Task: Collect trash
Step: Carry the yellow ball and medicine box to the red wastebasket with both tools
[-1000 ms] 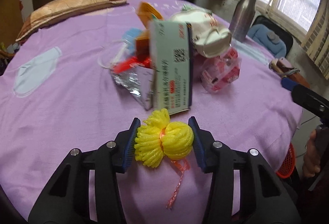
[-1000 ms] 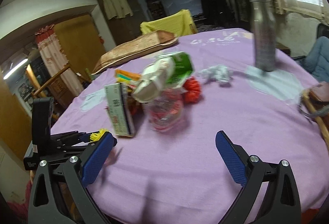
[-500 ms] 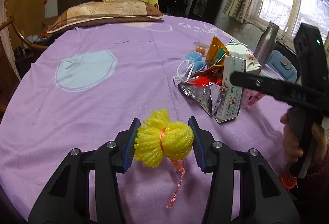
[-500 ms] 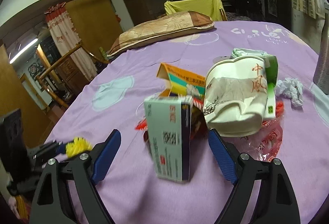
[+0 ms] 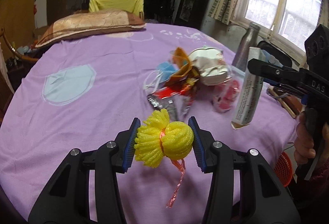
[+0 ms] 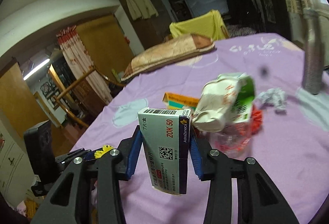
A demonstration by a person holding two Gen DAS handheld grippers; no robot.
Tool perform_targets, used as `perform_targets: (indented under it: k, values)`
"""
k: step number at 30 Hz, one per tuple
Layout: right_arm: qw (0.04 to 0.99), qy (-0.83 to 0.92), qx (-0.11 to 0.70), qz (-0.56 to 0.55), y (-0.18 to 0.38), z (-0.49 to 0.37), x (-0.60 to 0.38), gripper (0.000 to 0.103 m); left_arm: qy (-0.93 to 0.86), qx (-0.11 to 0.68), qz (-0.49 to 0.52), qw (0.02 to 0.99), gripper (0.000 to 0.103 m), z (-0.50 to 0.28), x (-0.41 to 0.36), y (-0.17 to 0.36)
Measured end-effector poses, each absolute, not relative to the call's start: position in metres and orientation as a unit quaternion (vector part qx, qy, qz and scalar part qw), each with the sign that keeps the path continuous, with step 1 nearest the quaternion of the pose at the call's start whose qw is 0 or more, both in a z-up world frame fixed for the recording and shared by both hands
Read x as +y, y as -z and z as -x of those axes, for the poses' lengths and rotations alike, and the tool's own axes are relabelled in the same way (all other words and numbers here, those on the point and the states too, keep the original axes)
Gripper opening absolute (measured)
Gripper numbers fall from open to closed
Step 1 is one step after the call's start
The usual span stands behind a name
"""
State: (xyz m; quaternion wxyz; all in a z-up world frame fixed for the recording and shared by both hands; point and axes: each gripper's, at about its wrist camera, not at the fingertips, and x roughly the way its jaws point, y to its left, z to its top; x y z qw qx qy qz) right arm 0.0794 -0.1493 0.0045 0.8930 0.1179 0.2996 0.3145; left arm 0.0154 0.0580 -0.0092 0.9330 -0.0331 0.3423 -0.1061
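My left gripper point(image 5: 164, 139) is shut on a yellow foam net ball point(image 5: 164, 141) with a pink ribbon, held above the purple tablecloth point(image 5: 82, 100). My right gripper point(image 6: 165, 149) is shut on a white medicine box point(image 6: 167, 150) and holds it lifted off the table; the box also shows in the left wrist view point(image 5: 247, 90). The trash pile lies beyond: a crushed paper cup point(image 6: 218, 109), an orange box point(image 6: 181, 98), a foil wrapper point(image 5: 168, 100), a clear plastic bag with red print point(image 5: 226, 96), a blue face mask point(image 5: 166, 69) and a crumpled tissue point(image 6: 273, 98).
A steel bottle point(image 5: 246, 47) stands at the table's right side. A brown pillow point(image 5: 90, 24) lies at the far edge. A red basket point(image 5: 284, 170) sits on the floor to the right. The left gripper shows at the lower left of the right wrist view point(image 6: 98, 152).
My right gripper has closed on the medicine box and lifted it off the pile. My left gripper still holds the yellow foam ball and has barely moved.
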Motion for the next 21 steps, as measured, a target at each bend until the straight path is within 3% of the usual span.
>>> perform_targets:
  k: [10,21]
  values:
    - [0.932,-0.231,0.233,-0.156,-0.026,-0.008,-0.271,0.044,0.202,0.323,-0.014,0.925,0.048,0.006,-0.051,-0.014]
    - [0.957,-0.088,0.205,-0.183,0.0,0.082,-0.412,0.044,0.345,0.328,-0.077,0.876,0.048,0.031,-0.192,-0.005]
